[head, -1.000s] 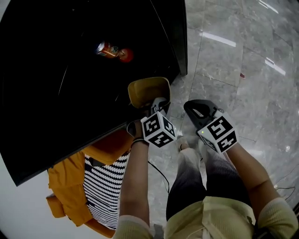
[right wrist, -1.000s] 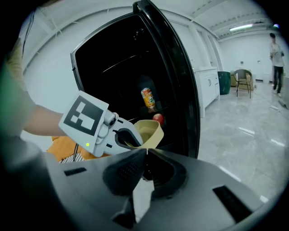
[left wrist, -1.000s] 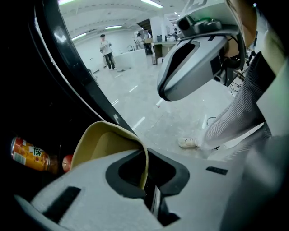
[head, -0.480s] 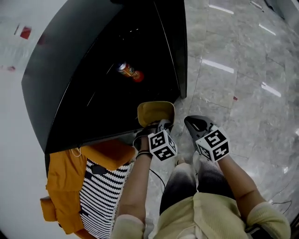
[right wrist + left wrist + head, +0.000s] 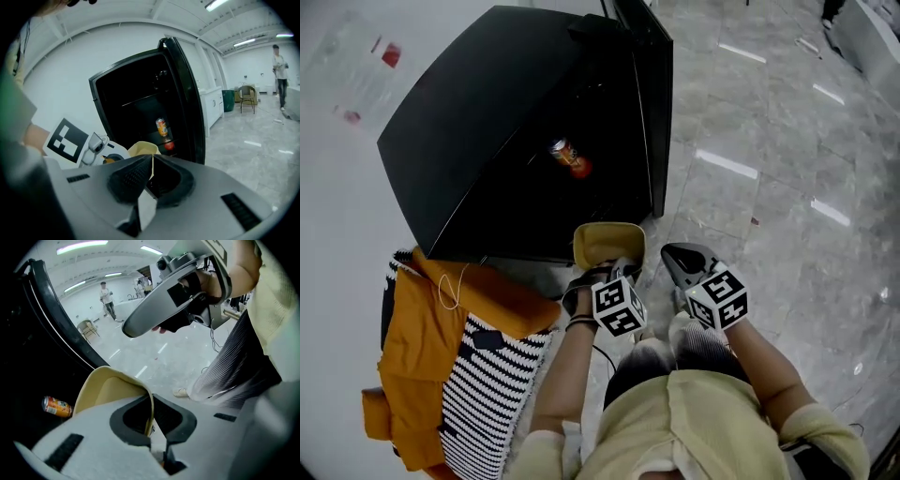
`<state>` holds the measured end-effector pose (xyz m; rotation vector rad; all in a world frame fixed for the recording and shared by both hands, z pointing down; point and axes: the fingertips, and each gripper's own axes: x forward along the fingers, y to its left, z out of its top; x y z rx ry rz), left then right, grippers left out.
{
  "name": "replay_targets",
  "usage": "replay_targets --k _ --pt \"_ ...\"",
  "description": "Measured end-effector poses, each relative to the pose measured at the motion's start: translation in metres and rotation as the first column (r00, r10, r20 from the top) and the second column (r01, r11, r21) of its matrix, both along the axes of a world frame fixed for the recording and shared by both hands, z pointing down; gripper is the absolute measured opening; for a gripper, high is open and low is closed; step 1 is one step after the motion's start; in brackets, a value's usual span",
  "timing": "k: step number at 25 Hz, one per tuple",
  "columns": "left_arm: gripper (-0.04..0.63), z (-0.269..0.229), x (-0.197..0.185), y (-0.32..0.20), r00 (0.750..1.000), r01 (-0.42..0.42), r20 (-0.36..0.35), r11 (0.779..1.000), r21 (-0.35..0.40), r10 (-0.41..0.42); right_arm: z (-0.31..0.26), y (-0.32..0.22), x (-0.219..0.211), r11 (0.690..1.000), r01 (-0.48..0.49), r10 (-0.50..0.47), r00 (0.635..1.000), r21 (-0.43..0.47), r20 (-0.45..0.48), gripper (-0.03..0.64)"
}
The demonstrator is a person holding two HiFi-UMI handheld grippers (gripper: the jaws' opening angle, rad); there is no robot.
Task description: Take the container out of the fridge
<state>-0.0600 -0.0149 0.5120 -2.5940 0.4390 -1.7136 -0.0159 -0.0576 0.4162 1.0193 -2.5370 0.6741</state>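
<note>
Mustard-yellow, round-cornered plastic container (image 5: 607,246) hung clear of the black fridge (image 5: 487,169), just in front of its open mouth and above the grey marble floor (image 5: 769,187). It was pinched by the left gripper (image 5: 151,420), whose jaws were pressed tight on one thin side wall near the rim. The right gripper (image 5: 151,176) was just to the right of it, jaws brought together on nothing.

The hold looked like the weak point. With only a single edge clamped, the container could swing or slip out under a quick turn of the wrist and fall to the floor. The fridge's open door (image 5: 656,112) stood near on the far right, so a careless swing might knock against it. An orange drinks can (image 5: 563,152) and a small red object (image 5: 581,169) sat far back inside, well apart from the container.

Both forearms reached forward and down, side by side, marker cubes facing up and the jaws pointing toward the fridge.
</note>
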Motion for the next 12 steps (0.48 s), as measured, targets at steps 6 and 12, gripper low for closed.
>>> replay_targets --k 6,12 --pt "0.032 -0.03 0.003 0.018 0.999 -0.035 0.01 0.999 0.021 0.035 -0.029 0.008 0.0 1.0 -0.003 0.002 1.0 0.015 0.028 0.031" --pt "0.032 -0.064 0.01 0.035 0.999 -0.052 -0.004 0.996 0.076 0.052 -0.053 0.018 -0.001 0.998 0.03 -0.031 0.999 0.052 0.01 0.031"
